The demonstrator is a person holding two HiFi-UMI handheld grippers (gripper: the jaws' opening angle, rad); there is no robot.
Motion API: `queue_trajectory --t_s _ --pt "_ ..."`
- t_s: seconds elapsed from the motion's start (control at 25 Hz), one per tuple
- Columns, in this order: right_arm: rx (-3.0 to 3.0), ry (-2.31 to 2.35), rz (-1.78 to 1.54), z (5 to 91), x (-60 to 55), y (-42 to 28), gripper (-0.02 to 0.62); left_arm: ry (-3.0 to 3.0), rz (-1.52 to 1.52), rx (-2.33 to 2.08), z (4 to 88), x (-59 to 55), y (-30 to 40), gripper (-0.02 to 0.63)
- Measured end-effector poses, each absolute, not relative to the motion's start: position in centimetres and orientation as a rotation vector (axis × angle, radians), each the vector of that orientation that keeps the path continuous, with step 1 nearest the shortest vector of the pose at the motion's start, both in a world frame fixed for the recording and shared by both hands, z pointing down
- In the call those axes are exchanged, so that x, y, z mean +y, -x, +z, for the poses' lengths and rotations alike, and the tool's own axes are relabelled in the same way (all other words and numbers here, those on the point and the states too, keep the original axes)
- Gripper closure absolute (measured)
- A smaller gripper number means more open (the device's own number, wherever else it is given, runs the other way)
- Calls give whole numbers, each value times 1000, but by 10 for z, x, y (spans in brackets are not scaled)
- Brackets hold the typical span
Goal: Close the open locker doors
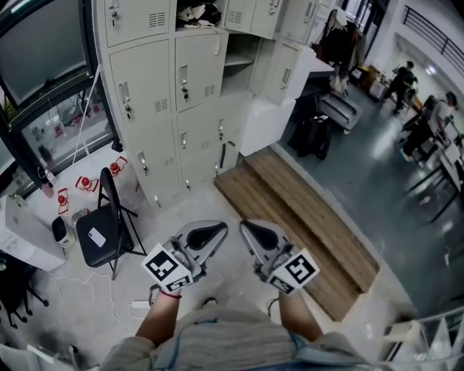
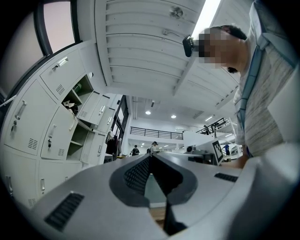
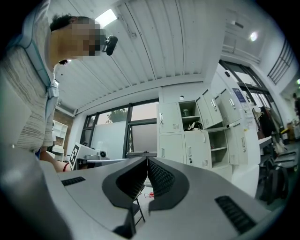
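Low in the frame, the left gripper (image 1: 212, 233) and right gripper (image 1: 252, 232) sat side by side, each with jaws pressed together on nothing. Well beyond them, up and slightly right, the open locker doors (image 1: 283, 72) stood upright, swung out from the lockers (image 1: 145, 80). The right gripper looked nearer.

Tall pale grey metal lockers (image 1: 145, 109): upper rows cut off by the top edge. Dark-and-white clutter (image 1: 197, 13) inside them, far top: too small to identify. Flat white item (image 1: 96, 236) on black folding chair (image 1: 114, 245), left: unidentifiable.
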State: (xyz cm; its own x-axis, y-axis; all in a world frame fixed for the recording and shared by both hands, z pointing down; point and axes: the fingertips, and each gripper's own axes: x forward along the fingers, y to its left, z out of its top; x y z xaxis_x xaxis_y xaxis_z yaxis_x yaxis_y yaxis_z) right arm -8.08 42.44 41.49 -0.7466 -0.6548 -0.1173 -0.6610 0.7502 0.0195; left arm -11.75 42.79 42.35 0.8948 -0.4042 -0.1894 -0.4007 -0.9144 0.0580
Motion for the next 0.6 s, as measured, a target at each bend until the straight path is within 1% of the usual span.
queue_trajectory --t_s 0.28,0.6 --pt "2832 1072 87 418 380 77 592 -3026 -285 -669 431 391 120 603" --pt "2813 1038 104 410 288 57 592 -3036 -252 -708 429 298 103 603"
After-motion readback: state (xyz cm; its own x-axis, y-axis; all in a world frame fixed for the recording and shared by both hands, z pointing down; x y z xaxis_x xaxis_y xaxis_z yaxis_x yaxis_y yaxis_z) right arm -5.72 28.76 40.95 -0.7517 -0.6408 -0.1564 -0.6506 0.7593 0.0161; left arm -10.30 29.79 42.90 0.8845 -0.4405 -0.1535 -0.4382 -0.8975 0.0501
